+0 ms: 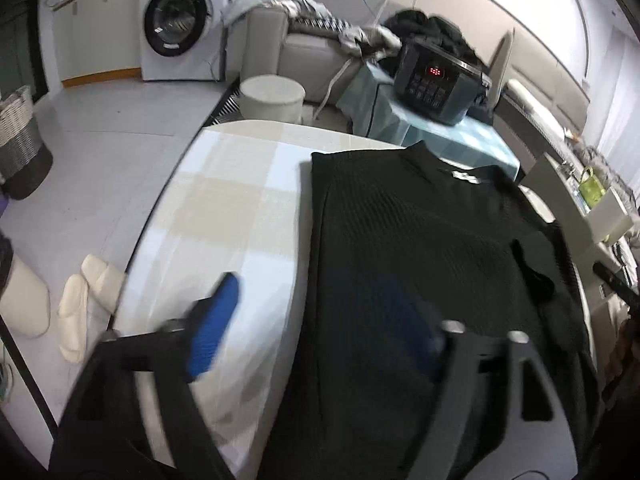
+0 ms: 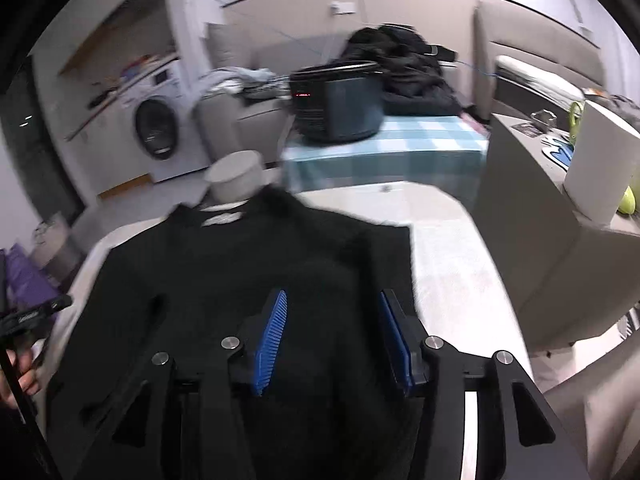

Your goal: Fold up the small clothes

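Observation:
A black ribbed knit top (image 1: 424,264) lies flat on the checked tablecloth (image 1: 224,208), collar at the far end, its left side folded to a straight edge. My left gripper (image 1: 316,312) is open above the top's near left edge, one blue pad (image 1: 216,320) over the cloth, the other over the fabric. In the right wrist view the top (image 2: 224,264) shows again with a white collar label. My right gripper (image 2: 332,320) is open just above the top's right part, its blue pads (image 2: 272,336) apart and empty.
A side table with a teal checked cloth (image 1: 432,128) and a dark cooker (image 1: 436,80) stands behind the table. A washing machine (image 1: 180,20), round stool (image 1: 272,96), sofa with clothes, laundry basket (image 1: 20,136) and slippers (image 1: 88,304) are left. A grey cabinet (image 2: 540,240) stands right.

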Demonstrator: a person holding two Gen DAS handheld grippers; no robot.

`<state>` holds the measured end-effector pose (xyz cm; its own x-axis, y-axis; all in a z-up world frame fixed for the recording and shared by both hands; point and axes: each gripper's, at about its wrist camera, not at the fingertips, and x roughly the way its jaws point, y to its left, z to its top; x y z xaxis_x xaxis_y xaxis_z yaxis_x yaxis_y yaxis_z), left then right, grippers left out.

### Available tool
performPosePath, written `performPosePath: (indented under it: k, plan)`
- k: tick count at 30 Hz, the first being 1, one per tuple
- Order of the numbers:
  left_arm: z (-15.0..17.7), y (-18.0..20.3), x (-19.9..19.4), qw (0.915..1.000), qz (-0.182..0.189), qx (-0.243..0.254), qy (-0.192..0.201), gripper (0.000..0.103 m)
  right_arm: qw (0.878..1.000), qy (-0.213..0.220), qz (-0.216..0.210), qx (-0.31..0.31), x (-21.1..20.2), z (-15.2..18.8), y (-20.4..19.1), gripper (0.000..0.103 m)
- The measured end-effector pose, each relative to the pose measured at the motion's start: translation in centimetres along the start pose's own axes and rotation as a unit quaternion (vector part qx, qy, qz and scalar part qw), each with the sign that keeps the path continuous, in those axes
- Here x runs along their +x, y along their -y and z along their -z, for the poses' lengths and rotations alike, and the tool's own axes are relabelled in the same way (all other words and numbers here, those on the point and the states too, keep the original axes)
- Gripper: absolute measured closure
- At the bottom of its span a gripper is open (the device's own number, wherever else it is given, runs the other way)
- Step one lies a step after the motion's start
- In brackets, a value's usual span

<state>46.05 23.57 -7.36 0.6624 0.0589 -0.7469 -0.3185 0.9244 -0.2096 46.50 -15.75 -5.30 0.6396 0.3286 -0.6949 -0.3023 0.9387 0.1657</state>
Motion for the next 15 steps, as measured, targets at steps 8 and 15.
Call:
performPosePath:
  k: [8, 15]
  plan:
    - [7.6, -0.3, -9.4, 0.9996, 0.0, 0.003, 0.027, 0.001, 0.999, -0.002, -0.025, -0.027, -7.4, 6.2, -3.5, 0.021]
    - [13.3, 0.1, -17.5, 0.9982, 0.017, 0.012, 0.055, 0.001, 0.999, 0.023, -0.035, -0.019, -15.2, 10.9, -3.5, 0.016]
